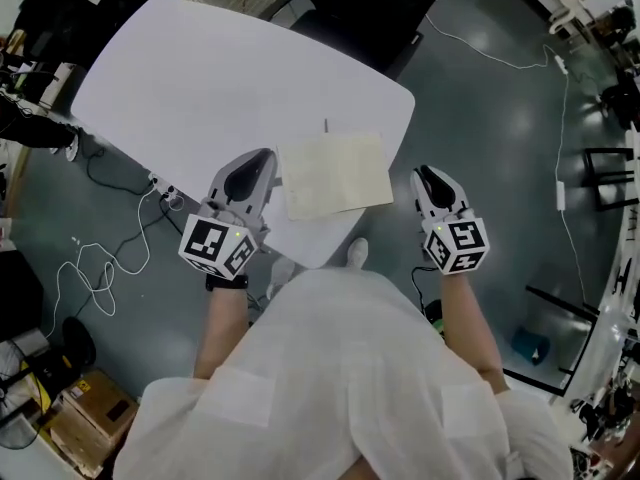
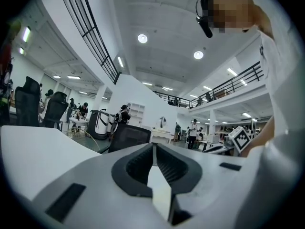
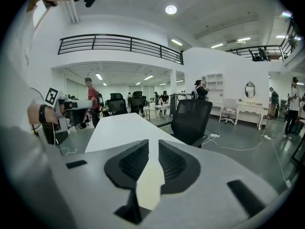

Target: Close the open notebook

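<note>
Reaching forward side by side, both bare forearms carry grippers pointing away from the person. The left gripper (image 1: 262, 160) seems pinched closed and empty. The right gripper (image 1: 423, 173) shows a narrow, empty gap. Between them the cream notebook (image 1: 335, 175) lies flat, apparently closed, at the near corner of the white table (image 1: 220, 78).

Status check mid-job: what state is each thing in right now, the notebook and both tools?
notebook: flat on the table, one plain face up, looks closed.
left tool: jaws together, empty.
right tool: jaws apart, nothing between them.
</note>
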Tool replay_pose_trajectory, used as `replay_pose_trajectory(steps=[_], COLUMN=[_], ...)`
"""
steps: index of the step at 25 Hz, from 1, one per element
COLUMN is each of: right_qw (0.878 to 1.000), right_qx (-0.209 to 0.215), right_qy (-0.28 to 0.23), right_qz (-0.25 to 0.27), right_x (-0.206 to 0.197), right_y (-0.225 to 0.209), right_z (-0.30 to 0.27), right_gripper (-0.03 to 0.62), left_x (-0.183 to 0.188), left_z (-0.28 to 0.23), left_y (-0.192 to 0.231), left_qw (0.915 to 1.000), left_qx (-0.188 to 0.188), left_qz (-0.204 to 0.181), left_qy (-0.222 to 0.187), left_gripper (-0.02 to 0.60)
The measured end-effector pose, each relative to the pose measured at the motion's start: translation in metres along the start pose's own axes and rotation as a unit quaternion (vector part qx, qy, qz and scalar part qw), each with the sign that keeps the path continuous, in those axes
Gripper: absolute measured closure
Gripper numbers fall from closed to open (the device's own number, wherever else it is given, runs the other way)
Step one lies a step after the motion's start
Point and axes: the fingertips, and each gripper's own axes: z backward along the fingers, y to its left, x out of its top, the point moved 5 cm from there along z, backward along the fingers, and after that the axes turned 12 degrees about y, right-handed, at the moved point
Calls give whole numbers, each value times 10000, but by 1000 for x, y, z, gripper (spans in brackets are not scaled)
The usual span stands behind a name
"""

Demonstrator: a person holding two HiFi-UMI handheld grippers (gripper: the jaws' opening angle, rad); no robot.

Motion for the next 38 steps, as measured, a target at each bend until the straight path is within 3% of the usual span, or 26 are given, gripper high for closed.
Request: replay_pose_trajectory(steps=[9, 21, 38], right_qw=[9964, 9805, 9729], right_qx=[302, 552, 651], right_qy=[715, 1762, 2092], right_qz=[-337, -677, -744], right_x=[-42, -99, -123], right_y=[-10, -17, -25], right_z=[-41, -76, -94], right_gripper=[492, 448, 434], left_x=[-17, -26, -32], left_z=[-7, -16, -38], left_y=[1, -5, -13], left_qw=[9998, 9996, 9992], left_qx=[121, 104, 62], left_qz=[126, 260, 327], left_qy=[20, 5, 215], left_gripper=[558, 558, 558])
